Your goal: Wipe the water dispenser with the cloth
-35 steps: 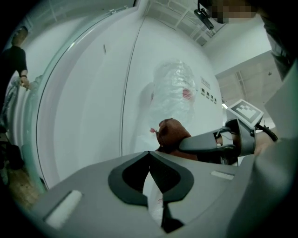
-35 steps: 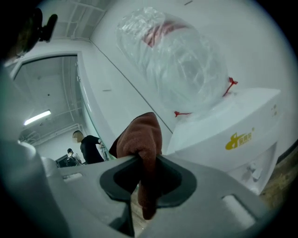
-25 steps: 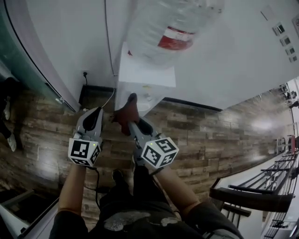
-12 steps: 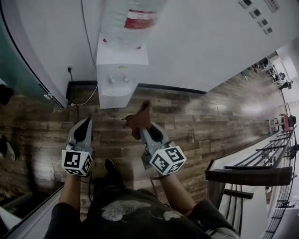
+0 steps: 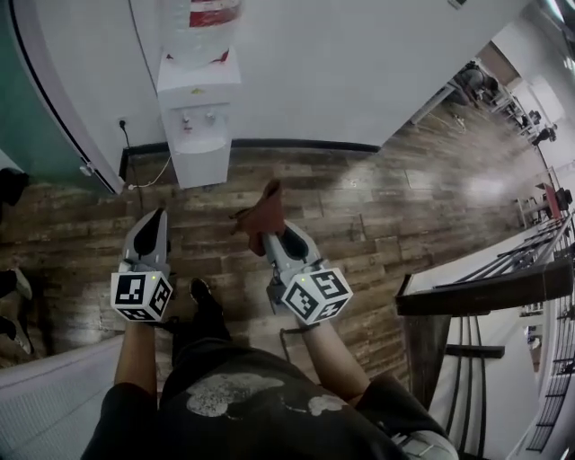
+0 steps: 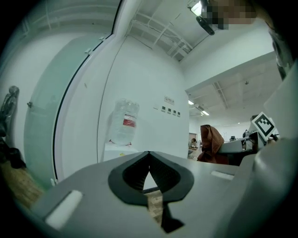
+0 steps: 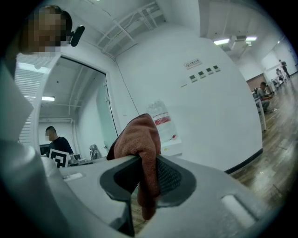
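Observation:
A white water dispenser (image 5: 197, 117) with a clear bottle (image 5: 201, 27) on top stands against the white wall, some way ahead of both grippers. My right gripper (image 5: 268, 235) is shut on a rust-brown cloth (image 5: 263, 214), which bunches up above the jaws; the right gripper view shows the cloth (image 7: 138, 139) pinched between the pads, with the dispenser's bottle (image 7: 162, 122) behind it. My left gripper (image 5: 154, 218) is shut with nothing in it; in the left gripper view its jaws meet at the tip (image 6: 149, 153) and the bottle (image 6: 124, 122) stands ahead.
A power cord (image 5: 148, 180) runs from a wall socket (image 5: 121, 123) to the dispenser. Wooden plank floor (image 5: 377, 207) stretches to the right. A dark railing (image 5: 485, 292) lies at the right. A glass partition (image 5: 36, 108) is at the left. A person (image 7: 55, 139) stands in the distance.
The dispenser has dropped farther away and toward the upper left of the head view. Both grippers stay shut, the right still holding the cloth.

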Tool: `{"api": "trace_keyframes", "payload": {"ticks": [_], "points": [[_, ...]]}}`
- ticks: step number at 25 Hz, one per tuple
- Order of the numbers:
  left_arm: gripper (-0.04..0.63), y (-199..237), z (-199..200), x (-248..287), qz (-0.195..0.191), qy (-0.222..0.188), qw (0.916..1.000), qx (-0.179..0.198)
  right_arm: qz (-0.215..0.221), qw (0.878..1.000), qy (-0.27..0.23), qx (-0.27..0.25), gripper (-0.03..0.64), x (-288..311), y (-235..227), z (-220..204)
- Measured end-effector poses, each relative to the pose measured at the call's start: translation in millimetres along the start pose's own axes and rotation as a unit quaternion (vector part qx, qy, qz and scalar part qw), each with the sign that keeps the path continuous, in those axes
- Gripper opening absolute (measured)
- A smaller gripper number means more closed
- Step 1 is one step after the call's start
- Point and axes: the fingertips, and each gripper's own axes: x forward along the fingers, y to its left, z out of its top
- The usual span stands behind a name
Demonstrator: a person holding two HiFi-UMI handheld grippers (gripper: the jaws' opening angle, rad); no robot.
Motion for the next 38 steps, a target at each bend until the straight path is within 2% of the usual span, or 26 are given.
{"api": "trace_keyframes", "payload": {"ticks": [5,10,14,21,25,30,38], "points": [[0.02,-53.9,-4.0,-68.6,0.0,-0.003,1.0,-0.006,-0.007,1.0,-0.017,-0.002,0.064,-82.6,8.5,-4.4],[0.02,-93.8,-19.7,-126.1,0.0,0.023,0.9997,-0.001,-0.017,1.0,-0.013,0.01,0.064,-147.9,14.6,-26.0],[0.02,-106.4,-19.7,-156.2,-0.006,0.038,0.9992,0.011,-0.025,0.999,-0.013,0.029,0.064,-173.9,23.0,-40.1],[0.019,-114.1,-6.7,-166.3,-0.036,0.031,0.9987,0.016,-0.027,0.999,-0.023,0.007,0.064,-183.8,55.8,-42.6],[0.02,-107.4,-4.0,-185.6,-0.062,0.026,0.9977,0.006,-0.036,0.999,-0.026,0.0,0.063,-185.5,87.8,-52.1],[0.02,-74.7,-6.3,-225.1,-0.085,0.042,0.9955,0.0,-0.046,0.998,-0.032,0.008,0.063,-177.9,146.0,-70.0],[0.02,-30.8,-10.5,-278.0,-0.112,0.048,0.9924,-0.013,-0.096,0.995,-0.001,0.014,0.061,-174.5,213.7,-118.2]]}}
